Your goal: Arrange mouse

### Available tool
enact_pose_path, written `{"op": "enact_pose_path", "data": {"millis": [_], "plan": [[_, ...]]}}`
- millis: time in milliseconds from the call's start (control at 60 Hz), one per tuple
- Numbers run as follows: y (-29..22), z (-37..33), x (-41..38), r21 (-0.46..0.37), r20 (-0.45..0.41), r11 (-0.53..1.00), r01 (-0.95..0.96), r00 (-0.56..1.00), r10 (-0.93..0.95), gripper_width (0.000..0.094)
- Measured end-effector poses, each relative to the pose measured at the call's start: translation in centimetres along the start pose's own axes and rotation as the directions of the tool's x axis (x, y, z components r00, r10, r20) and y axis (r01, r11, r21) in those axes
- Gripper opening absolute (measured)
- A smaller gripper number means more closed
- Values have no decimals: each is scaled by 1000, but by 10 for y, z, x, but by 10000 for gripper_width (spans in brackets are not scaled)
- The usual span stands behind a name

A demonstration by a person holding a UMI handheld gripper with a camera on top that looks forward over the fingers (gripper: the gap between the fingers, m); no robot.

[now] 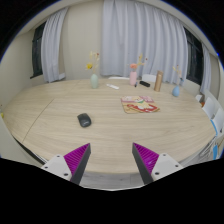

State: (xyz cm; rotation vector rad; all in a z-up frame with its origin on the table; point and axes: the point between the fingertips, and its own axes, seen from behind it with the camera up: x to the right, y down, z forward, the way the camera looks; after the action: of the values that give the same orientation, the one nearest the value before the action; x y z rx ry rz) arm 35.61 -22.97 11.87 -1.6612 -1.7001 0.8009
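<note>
Hovering level above the table [50, 105], the gripper [111, 160] gapes wide, mouse [84, 120] well beyond its fingers

I am seeing the items on the tray [139, 104] too small to identify, and the table's [60, 135] near edge is disappearing behind my gripper [112, 158].

The open claw [112, 160] hovers over the wooden table [60, 105], the black mouse [84, 120] well beyond its fingers.
</note>
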Motion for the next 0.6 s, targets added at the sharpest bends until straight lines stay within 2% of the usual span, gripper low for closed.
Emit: {"op": "enact_pose_path", "data": {"millis": [300, 600], "plan": [[-5, 54, -124, -1, 95, 999, 49, 994, -48, 859], [-25, 145, -145, 14, 51, 997, 71, 996, -72, 862]]}}
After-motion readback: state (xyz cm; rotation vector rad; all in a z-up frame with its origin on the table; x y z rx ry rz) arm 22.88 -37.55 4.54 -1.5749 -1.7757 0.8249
